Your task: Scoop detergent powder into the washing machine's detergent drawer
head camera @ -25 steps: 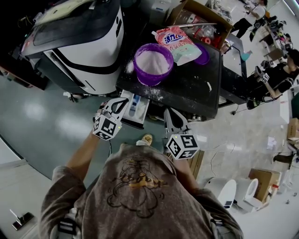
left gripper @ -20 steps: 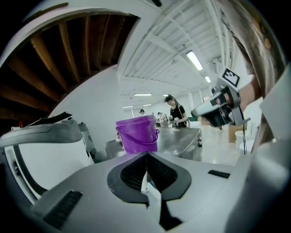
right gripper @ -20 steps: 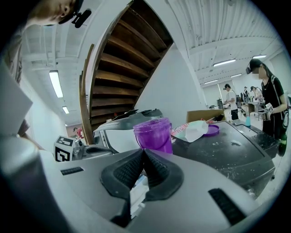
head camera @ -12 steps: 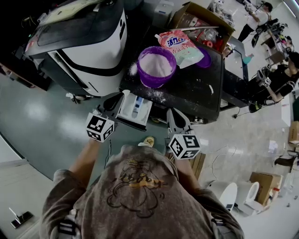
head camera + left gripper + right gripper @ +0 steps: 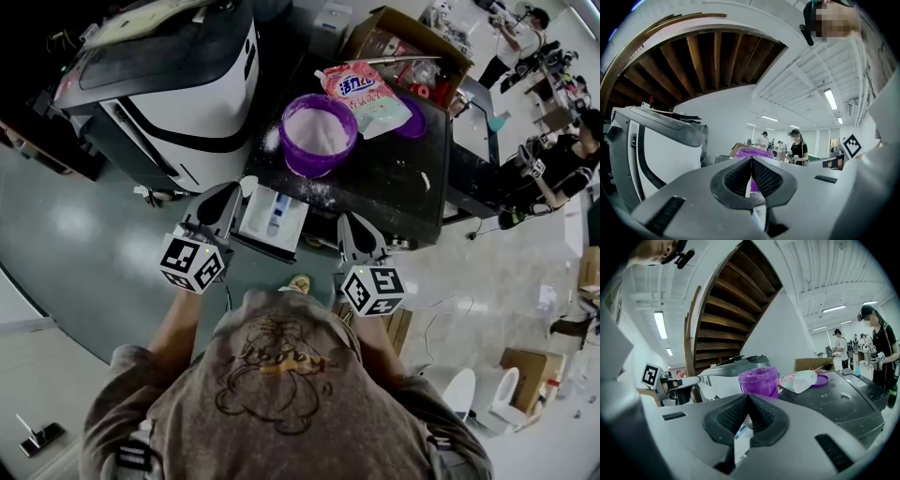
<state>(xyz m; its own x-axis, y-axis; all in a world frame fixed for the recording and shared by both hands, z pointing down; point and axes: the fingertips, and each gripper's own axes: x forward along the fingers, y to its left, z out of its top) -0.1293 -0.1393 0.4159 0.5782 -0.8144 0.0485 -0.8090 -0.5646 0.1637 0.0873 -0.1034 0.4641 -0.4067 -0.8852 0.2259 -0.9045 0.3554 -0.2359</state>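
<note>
The white and black washing machine (image 5: 169, 84) stands at the upper left, its white detergent drawer (image 5: 274, 214) pulled out toward me. A purple tub (image 5: 319, 131) of white powder sits on the black table (image 5: 384, 183), with the pink detergent bag (image 5: 364, 89) and a purple lid (image 5: 410, 120) behind it. My left gripper (image 5: 228, 195) is shut and empty, just left of the drawer. My right gripper (image 5: 352, 223) is shut and empty at the table's near edge, right of the drawer. The tub (image 5: 759, 380) shows beyond the right gripper (image 5: 748, 397). The left gripper (image 5: 751, 161) also points at the tub (image 5: 754, 152).
Spilled powder (image 5: 309, 187) dusts the table near the tub. An open cardboard box (image 5: 403, 37) stands behind the table. People (image 5: 553, 150) work at the far right. Cables (image 5: 441, 309) and boxes (image 5: 525, 361) lie on the floor to the right.
My left gripper has drawn back and to the left, off the drawer's near corner. The right gripper has hardly moved.
</note>
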